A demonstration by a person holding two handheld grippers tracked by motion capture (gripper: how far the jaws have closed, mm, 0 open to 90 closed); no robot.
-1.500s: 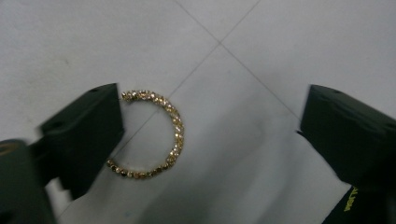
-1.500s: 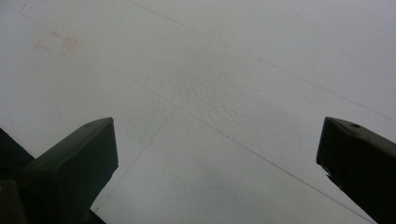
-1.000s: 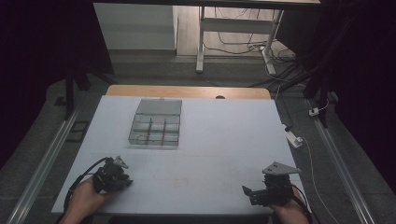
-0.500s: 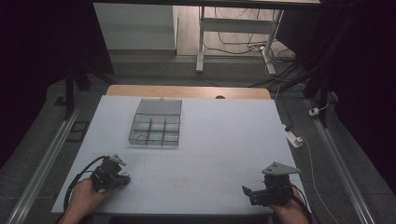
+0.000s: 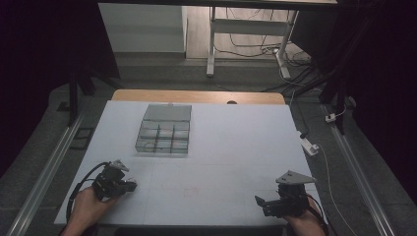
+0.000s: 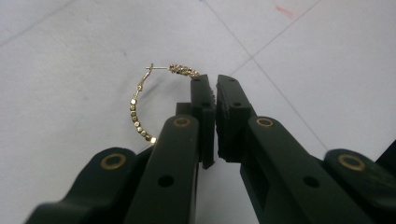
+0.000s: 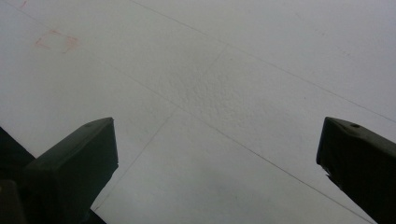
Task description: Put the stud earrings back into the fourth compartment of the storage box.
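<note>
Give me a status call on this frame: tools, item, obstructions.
Left tool shut on gold hoop earring, near table edge. Right tool open, nothing between jaws. Clear compartment box sits farther back; nothing in between.

The compartment box (image 5: 164, 129) sits on the worktop (image 5: 236, 147) toward its far side, left of centre. The left hand-held gripper (image 5: 129, 186) is at the near left edge with the hoop earring (image 6: 140, 112) between its jaws, directly in front of the box. The right hand-held gripper (image 5: 260, 204) is at the near right corner, well apart from both.
</note>
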